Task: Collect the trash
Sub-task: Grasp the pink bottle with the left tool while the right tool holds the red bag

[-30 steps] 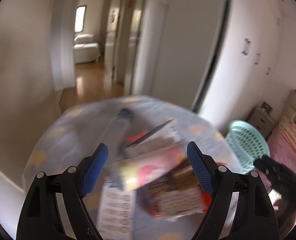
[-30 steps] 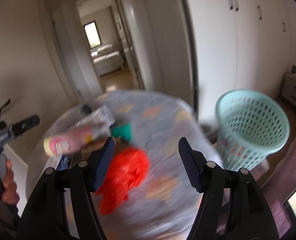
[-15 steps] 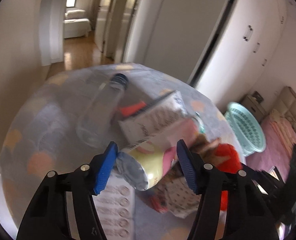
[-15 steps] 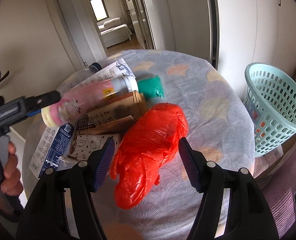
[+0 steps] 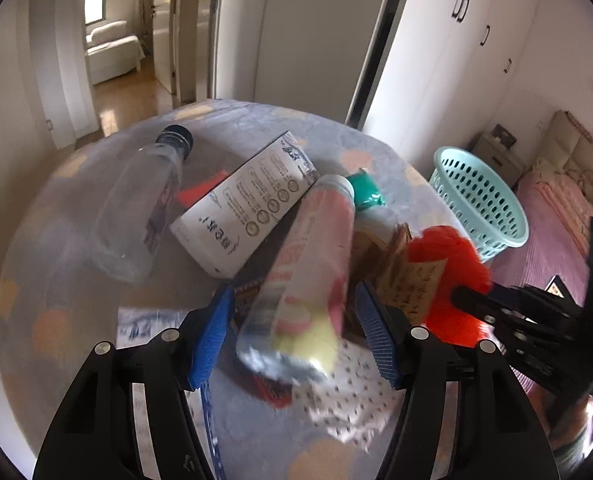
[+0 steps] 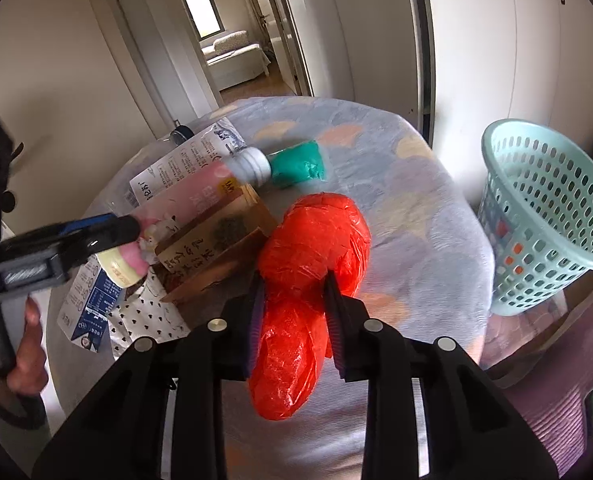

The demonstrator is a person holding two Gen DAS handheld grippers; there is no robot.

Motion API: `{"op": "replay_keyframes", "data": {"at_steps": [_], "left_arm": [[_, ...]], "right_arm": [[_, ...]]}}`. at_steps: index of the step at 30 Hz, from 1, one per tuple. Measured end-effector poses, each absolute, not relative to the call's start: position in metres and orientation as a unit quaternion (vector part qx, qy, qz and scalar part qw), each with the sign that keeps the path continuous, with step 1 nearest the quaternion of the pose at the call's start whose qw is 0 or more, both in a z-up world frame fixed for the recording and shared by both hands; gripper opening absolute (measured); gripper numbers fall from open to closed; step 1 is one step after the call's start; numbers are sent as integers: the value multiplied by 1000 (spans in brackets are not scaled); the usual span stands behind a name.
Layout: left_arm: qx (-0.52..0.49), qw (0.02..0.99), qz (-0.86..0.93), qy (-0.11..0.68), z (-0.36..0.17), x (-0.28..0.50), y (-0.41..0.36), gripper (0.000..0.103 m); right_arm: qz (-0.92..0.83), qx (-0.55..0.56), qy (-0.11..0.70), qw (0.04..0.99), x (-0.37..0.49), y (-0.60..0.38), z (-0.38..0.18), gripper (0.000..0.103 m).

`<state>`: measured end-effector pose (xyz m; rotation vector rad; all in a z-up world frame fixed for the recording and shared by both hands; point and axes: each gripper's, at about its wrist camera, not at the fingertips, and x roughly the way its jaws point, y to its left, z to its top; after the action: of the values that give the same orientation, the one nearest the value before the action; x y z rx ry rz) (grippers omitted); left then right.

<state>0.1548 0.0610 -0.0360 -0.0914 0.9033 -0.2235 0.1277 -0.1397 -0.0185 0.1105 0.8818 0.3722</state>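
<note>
We are gripping with both tools at once, so the step in hand is the pick-up of two pieces of trash. Nearest us, the right tongs (image 6: 294, 320) are pinching the red plastic bag (image 6: 316, 240) around its narrow middle, the jaws pressed into the film while the bag is lying on the tabletop (image 6: 416, 200). The left tongs (image 5: 292, 336) are sitting either side of the base end of the pink drink bottle (image 5: 316, 264), which is tilting with its white cap pointing away from us; the picture is blurred there, so they are probably clamped on it, though we cannot tell for certain. Around the bottle we are seeing a brown paper bag (image 6: 212, 248), a white carton (image 5: 248, 208), a clear bottle (image 5: 140, 208) and, farther back, a green wrapper (image 6: 298, 164).

Beyond the tabletop's far right edge, the teal basket (image 6: 548, 216) is standing on the floor, well apart from both held items. Next, we judge, both loads need lifting clear of the pile and carrying over the basket's open rim before the jaws are let go; the bag is soft and may sag or slip.
</note>
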Motion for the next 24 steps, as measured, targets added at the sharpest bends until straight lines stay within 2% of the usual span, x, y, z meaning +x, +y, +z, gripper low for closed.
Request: {"op": "replay_keyframes", "data": {"at_steps": [6,10,15,18,24], "left_arm": [[-30,872,-129,471,-53,177,50,60],[-26,859,-132,494,-66,187,43,55],[-32,867,-136,478,-61,181,38,48],[-36,882,-131,451,-49,171,38,48],[-48,903,-131,406,-17,159,39,47]], "right_arm": [[173,55,424,887,130,-155,-17,26],[177,59,429,883,132,-157,-23,27],[180,44,425,886,131,-153,-23,25],[178,33,407,895,127,-153,-15,22],[183,35,386,904,124,-158,0,21]]}}
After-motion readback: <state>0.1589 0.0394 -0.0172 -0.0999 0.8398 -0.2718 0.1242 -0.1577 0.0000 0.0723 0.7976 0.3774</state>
